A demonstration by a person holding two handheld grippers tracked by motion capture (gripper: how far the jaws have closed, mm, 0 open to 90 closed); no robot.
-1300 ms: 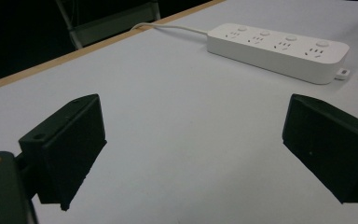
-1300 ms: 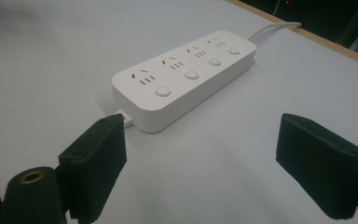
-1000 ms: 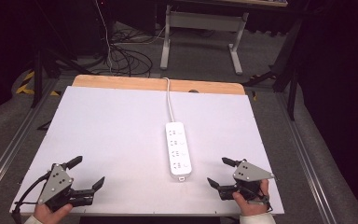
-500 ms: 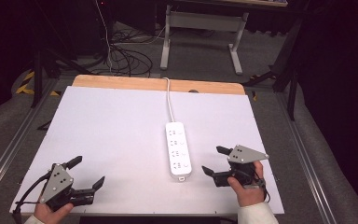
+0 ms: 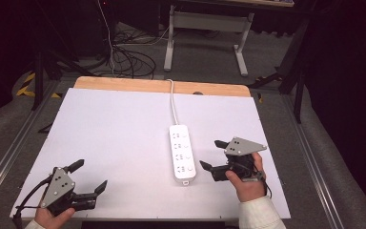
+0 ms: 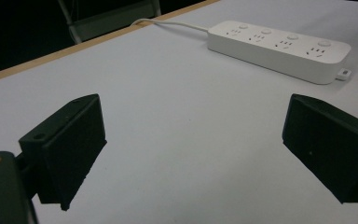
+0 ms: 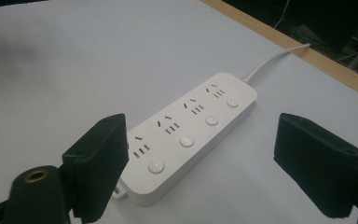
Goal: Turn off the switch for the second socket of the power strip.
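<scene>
Two grippers work a white desk [image 5: 124, 138]. At about 7 o'clock the left gripper [image 5: 88, 177] sits low, its jaws spread wide on nothing. Just right of centre lies the power strip [image 5: 181, 151], four sockets each with a round button, its cord [image 5: 173, 101] running off toward 12 o'clock. It looks rigid, light and smooth-sided, so a hold across its narrow width near mid-length should serve best. At 5 o'clock the right gripper [image 5: 210, 156] is just beside it, jaws open and empty. No brand or writing is legible.
</scene>
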